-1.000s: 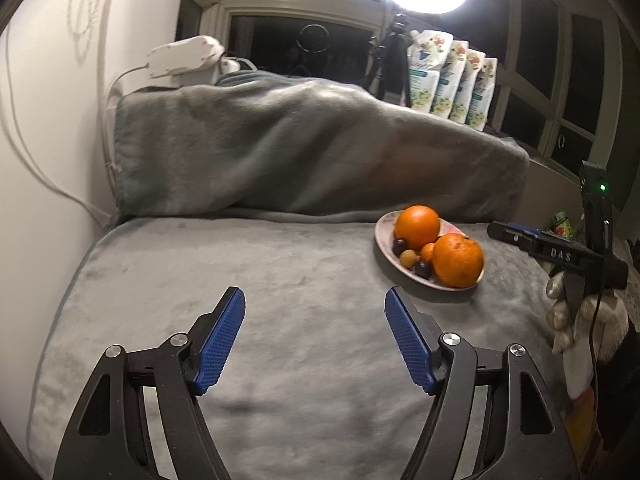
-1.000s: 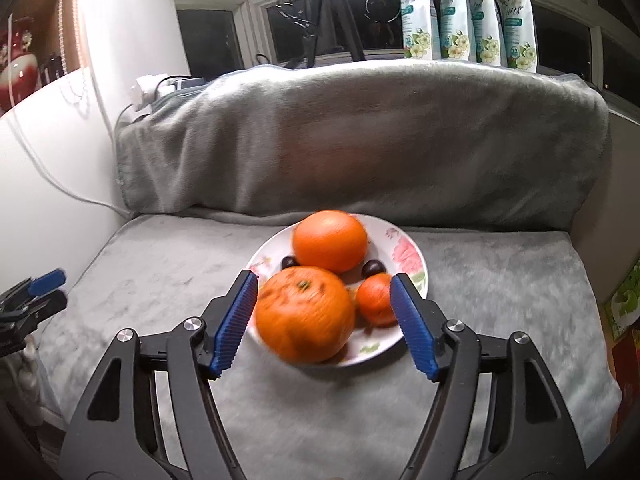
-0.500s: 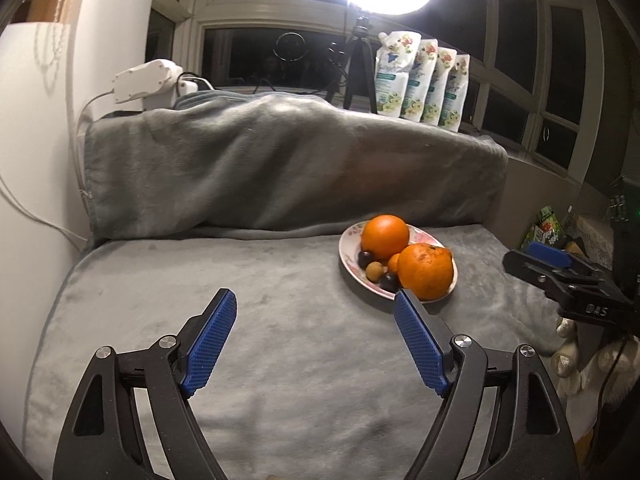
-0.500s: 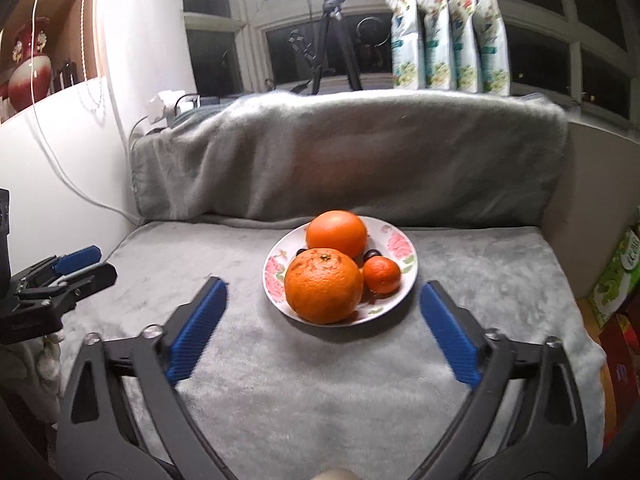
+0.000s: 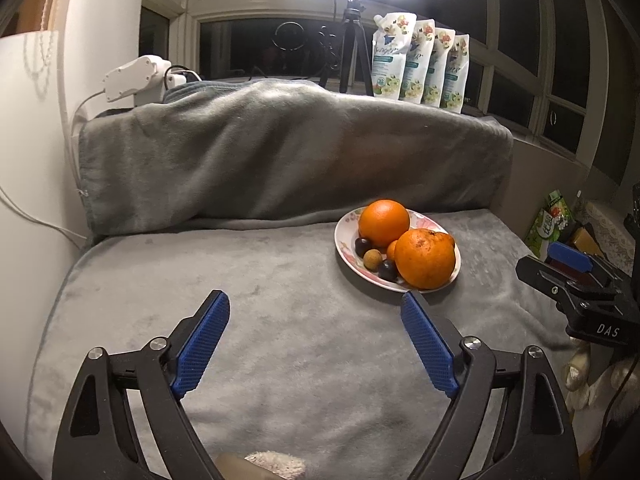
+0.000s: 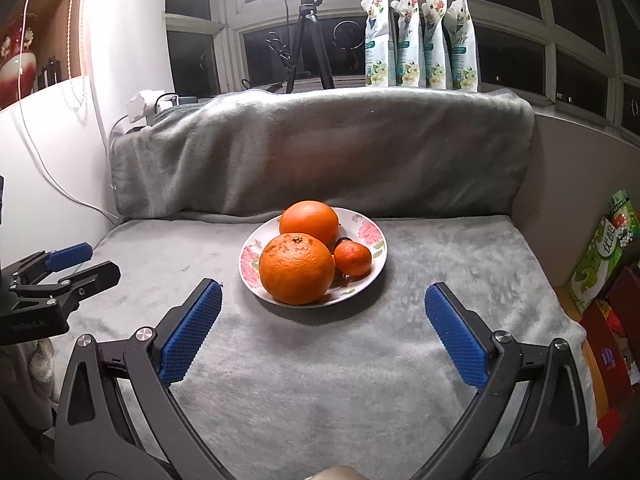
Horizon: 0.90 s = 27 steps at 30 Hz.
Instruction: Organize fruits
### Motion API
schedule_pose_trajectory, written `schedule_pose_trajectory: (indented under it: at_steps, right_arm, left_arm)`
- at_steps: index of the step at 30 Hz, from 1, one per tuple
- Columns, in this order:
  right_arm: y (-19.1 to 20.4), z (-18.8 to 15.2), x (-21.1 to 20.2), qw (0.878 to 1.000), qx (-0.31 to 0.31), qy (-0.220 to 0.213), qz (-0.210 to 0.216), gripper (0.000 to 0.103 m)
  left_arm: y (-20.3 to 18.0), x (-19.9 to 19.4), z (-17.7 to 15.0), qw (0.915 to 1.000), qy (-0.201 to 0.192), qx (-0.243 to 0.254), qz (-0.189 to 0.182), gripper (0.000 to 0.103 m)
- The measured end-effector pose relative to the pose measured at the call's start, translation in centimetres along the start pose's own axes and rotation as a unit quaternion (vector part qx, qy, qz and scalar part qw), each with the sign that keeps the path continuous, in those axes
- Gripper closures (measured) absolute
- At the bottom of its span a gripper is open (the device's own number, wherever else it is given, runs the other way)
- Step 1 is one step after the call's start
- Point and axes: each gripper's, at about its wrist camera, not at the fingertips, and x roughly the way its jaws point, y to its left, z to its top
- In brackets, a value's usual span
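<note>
Plate (image 6: 370, 236) of oranges (image 6: 297, 274) on grey blanket (image 6: 320, 360); pouches (image 6: 420, 40) behind. Left hand-held gripper (image 5: 316, 340) opening, empty; right hand-held gripper (image 6: 324, 332) released. Longan (image 5: 372, 258) seen only from left.

The right gripper (image 6: 322, 316) is standing back from the plate (image 6: 370, 236) now; a second ago its blue pads were close around the big orange (image 6: 297, 269). Its jaws are now fully apart with only grey blanket (image 6: 320, 360) between. The left gripper (image 5: 315, 332) is opening wider, holding nothing, and the plate is looking farther from it.
</note>
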Motion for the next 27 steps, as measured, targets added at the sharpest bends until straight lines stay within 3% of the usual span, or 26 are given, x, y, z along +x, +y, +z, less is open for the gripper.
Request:
schedule_pose_trajectory:
  at_steps: [27]
  right_arm:
    - [0.0,-0.45,0.34,1.0,0.002,0.007,-0.002,0.0]
  left_arm:
    - [0.32,-0.63,0.22,0.9999,-0.015,-0.003,0.008,0.015]
